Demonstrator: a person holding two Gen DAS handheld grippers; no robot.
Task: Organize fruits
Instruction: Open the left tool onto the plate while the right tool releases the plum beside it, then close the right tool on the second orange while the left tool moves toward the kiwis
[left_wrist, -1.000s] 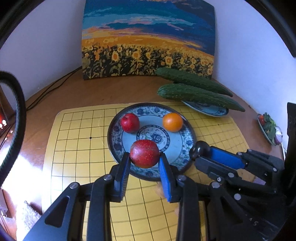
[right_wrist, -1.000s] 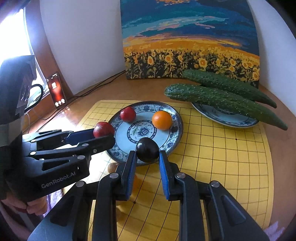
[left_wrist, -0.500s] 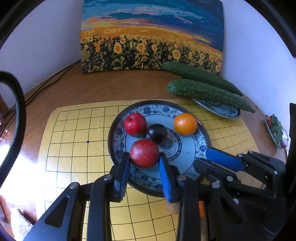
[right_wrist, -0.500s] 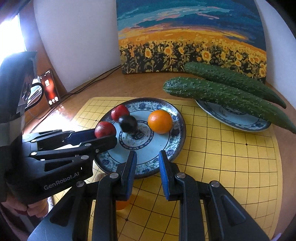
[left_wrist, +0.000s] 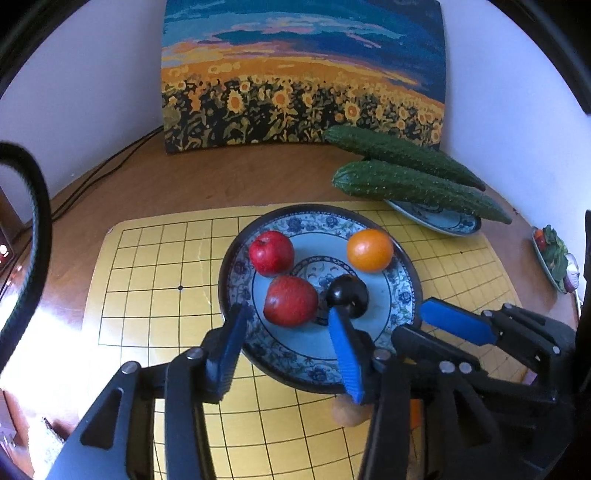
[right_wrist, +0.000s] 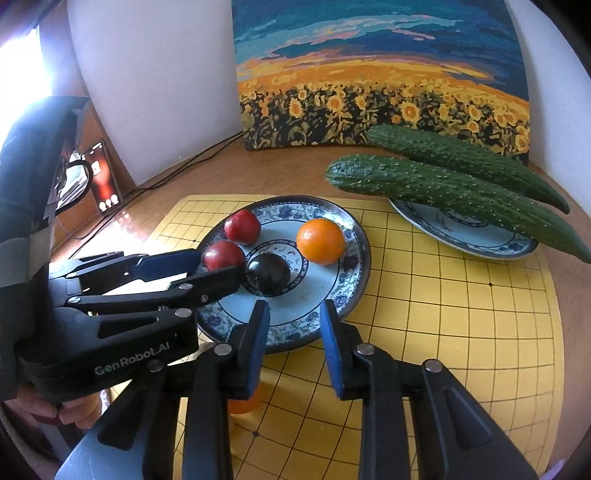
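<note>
A blue-patterned plate (left_wrist: 406, 280) (right_wrist: 354, 280) on the yellow grid mat holds an orange (left_wrist: 369, 250) (right_wrist: 320, 242), a red apple (left_wrist: 271, 253) (right_wrist: 242, 227), a second red apple (left_wrist: 291, 301) (right_wrist: 223, 256) and a dark plum (left_wrist: 347, 291) (right_wrist: 267, 275). My left gripper (left_wrist: 288, 310) (right_wrist: 218, 264) straddles the second apple; its jaws are opening and the pads stand clear of the fruit. My right gripper (right_wrist: 294, 308) (left_wrist: 412, 321) hangs over the plate's near rim, its jaws opening with nothing between them. The plum lies just beyond its fingertips.
Two cucumbers (left_wrist: 417, 184) (right_wrist: 443, 184) lie across a second plate (right_wrist: 461, 240) at the back right, in front of a sunflower painting (left_wrist: 303, 74). Another orange (right_wrist: 243, 404) and a tan fruit (left_wrist: 349, 413) sit on the mat under the grippers. A phone (right_wrist: 105, 184) stands at the left.
The right gripper let go of the plum, which rolled to the plate's middle. The left gripper carried its apple over the plate and opened off it. Both jaws now stand wider.
</note>
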